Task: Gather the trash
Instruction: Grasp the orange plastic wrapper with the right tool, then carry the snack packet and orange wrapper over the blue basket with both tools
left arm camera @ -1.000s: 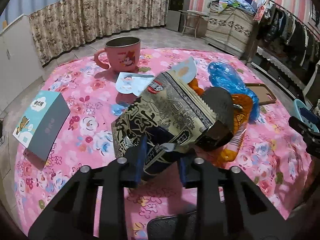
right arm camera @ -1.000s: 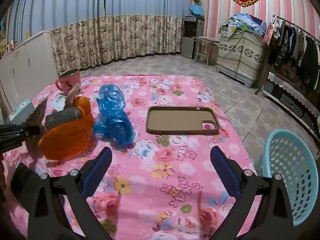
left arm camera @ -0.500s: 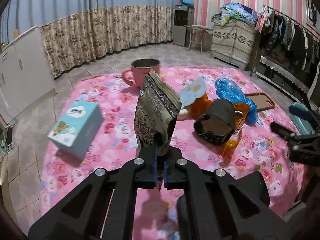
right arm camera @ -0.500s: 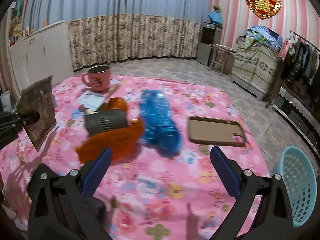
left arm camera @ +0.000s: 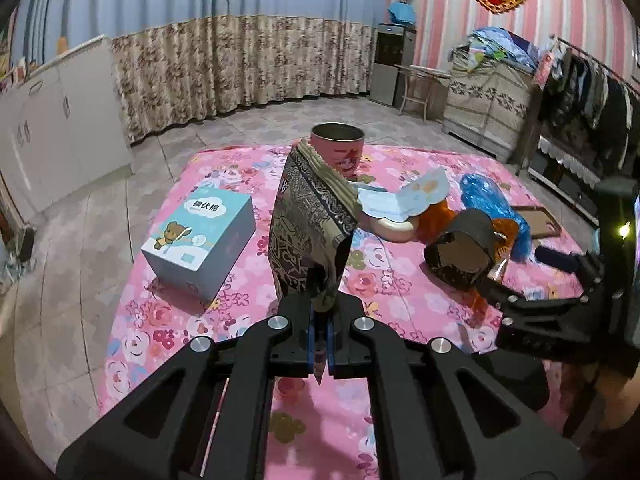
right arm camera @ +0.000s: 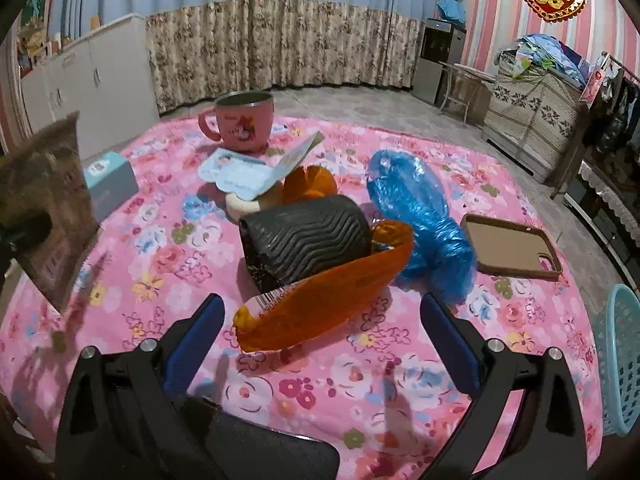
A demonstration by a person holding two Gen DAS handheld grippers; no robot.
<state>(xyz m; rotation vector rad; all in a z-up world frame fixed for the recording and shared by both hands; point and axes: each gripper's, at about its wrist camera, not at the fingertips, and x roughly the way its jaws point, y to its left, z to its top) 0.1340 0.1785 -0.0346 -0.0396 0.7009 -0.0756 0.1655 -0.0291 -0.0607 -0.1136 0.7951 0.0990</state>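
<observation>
My left gripper (left arm camera: 319, 334) is shut on the bottom edge of a black-and-gold patterned snack bag (left arm camera: 310, 232), which stands upright above the pink floral tablecloth (left arm camera: 248, 312). That bag (right arm camera: 48, 204) also shows blurred at the left edge of the right wrist view. My right gripper (right arm camera: 320, 344) is open just short of an orange wrapper (right arm camera: 320, 308). Behind the wrapper lies a black ribbed paper cup (right arm camera: 306, 238) on its side, then a blue plastic bag (right arm camera: 420, 216).
A pink mug (right arm camera: 244, 122), a light blue box (left arm camera: 200, 236), a paper card (right arm camera: 244, 174) and a brown phone case (right arm camera: 510, 246) lie on the table. A turquoise basket (right arm camera: 622, 360) stands off the table's right edge. Cabinets, curtains and a clothes rack ring the room.
My left gripper pinched shut on the patterned bag, lifted it and drew it back. My right gripper swung left from the phone case side toward the orange wrapper and cup.
</observation>
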